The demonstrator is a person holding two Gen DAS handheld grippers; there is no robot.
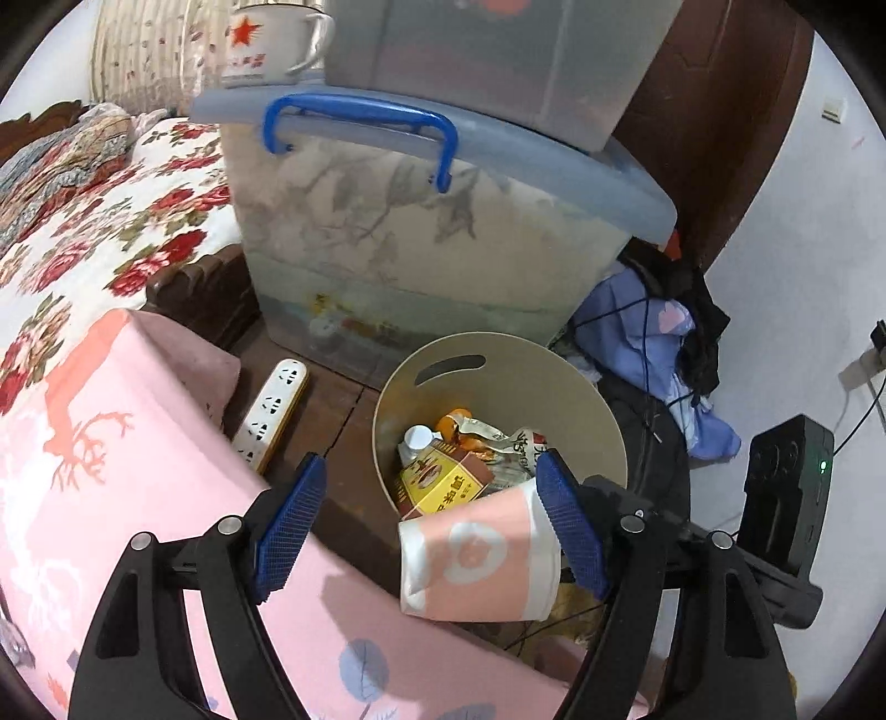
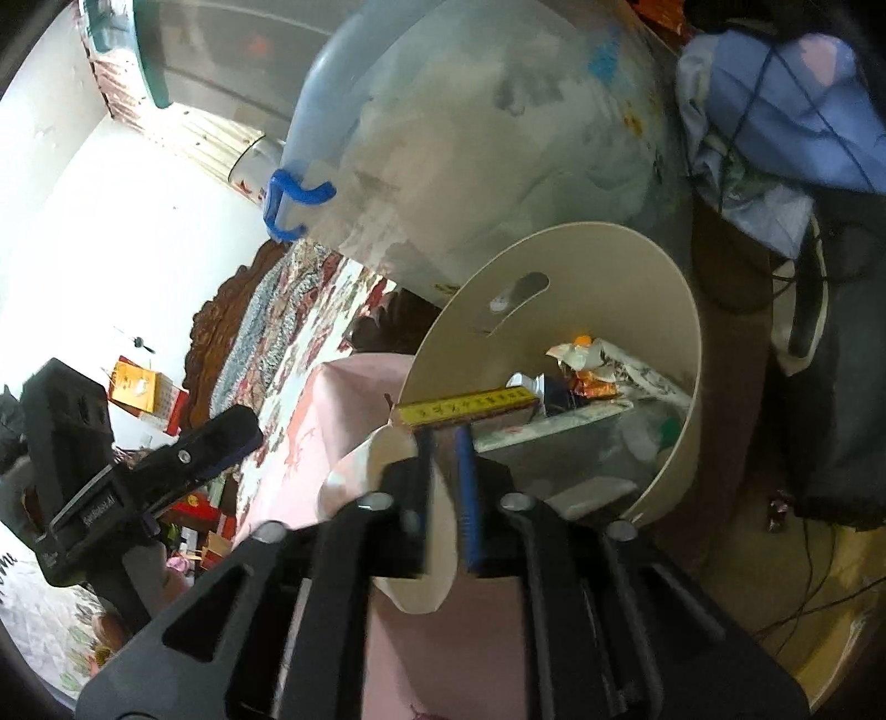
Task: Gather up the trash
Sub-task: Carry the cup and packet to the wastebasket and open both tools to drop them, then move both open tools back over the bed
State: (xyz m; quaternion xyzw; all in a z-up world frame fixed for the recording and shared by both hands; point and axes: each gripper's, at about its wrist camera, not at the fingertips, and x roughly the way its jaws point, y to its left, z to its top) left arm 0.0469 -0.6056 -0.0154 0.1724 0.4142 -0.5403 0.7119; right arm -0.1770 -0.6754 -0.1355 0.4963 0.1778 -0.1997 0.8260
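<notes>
Just beside the beige bin (image 1: 581,404), already holding a yellow carton (image 1: 443,479) and wrappers (image 1: 498,437), a pink paper cup (image 1: 479,562) hangs at the rim, not yet inside, touching one pad of the wide-apart left gripper (image 1: 432,526), while the right gripper (image 2: 446,487) stands slightly parted, seemingly gripping nothing.

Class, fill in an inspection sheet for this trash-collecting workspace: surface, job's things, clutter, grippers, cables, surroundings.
Surface: pink cloth with a deer print.
Job's things: beige bin holding a yellow carton and wrappers; paper cup at its near rim.
Clutter: power strip; storage box with a mug on its lid; blue clothes.
Grippers: left gripper open wide, gripping nothing; right gripper narrowly apart at the cup's wall, grip unclear.
Cables: black cable across the clothes.
Surroundings: floral bedspread.
</notes>
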